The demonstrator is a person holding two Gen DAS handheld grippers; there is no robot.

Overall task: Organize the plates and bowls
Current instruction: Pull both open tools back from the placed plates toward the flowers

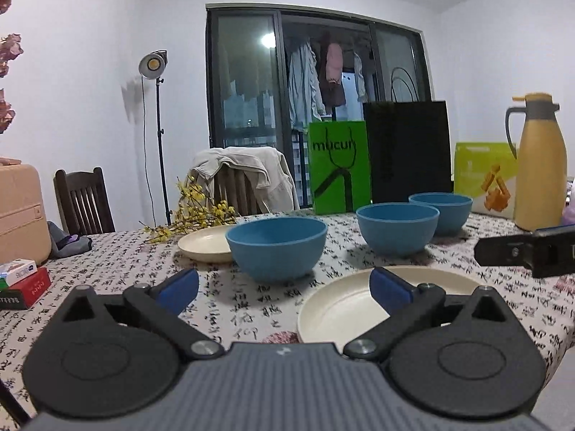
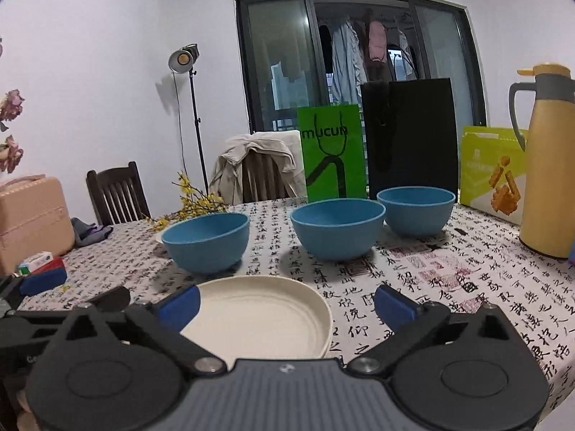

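White walls and a dark glass balcony door (image 1: 316,107) with clothes hanging behind it close off the room beyond a table (image 1: 233,316) covered in a calligraphy-print cloth. Three blue bowls sit upright on that cloth in a slanting row: the nearest bowl (image 1: 276,248), the middle bowl (image 1: 397,228) and the far bowl (image 1: 441,213), each standing apart from the next. One cream plate (image 1: 345,310) lies flat close in front, just beside the nearest bowl. A second cream plate (image 1: 205,246) lies behind that bowl at the left, partly hidden by it, next to a spray of yellow flowers (image 1: 197,212). Whether this plate touches the bowl cannot be told from here. At the back stand a green bag (image 1: 339,167), a black bag (image 1: 409,151) and a yellow thermos jug (image 1: 539,165).

The left gripper (image 1: 284,285) hovers over the table with its blue-padded fingers spread wide and nothing between them. The right gripper (image 2: 285,305) likewise stands fully spread and empty above the near plate, its pads clear of the rim.
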